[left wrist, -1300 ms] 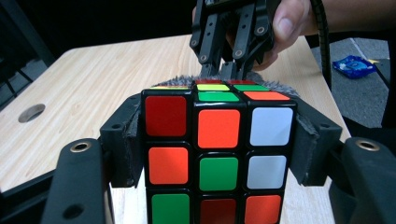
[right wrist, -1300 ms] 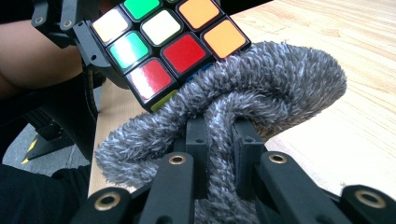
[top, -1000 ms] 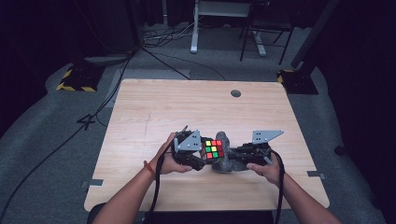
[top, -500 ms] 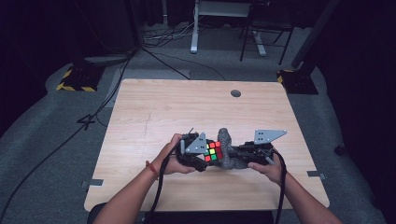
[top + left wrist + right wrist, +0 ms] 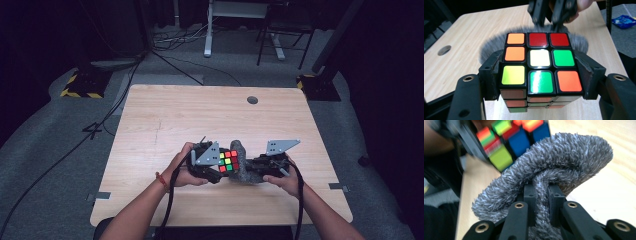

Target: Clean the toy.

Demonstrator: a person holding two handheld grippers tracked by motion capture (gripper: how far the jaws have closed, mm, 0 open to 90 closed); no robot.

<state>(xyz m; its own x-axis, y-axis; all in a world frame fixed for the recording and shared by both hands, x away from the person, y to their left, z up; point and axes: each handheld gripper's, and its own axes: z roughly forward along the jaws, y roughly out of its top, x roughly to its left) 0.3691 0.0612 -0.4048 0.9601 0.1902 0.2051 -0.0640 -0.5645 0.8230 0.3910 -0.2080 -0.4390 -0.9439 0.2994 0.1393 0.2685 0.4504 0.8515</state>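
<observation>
The left hand-held gripper is clamping a scrambled puzzle cube by two opposite side faces, its pads pressing flat against the black plastic. In the high view the cube is sitting just above the table, near the person's edge and between the two hands. It is looking rigid and fairly light, with glossy, slick stickers, so gripping it squarely across flat faces, as is being done here, seems safest; a hold on a corner or across one layer would probably let it slip or twist.

Just to the right, a grey fluffy cloth is pressing against the cube's far side. The right hand-held gripper is pinching a fold of it tightly between closed jaws. The cloth is looking soft, limp and light, bunching wherever it is being squeezed, so a gathered fold is giving the surest purchase.
</observation>
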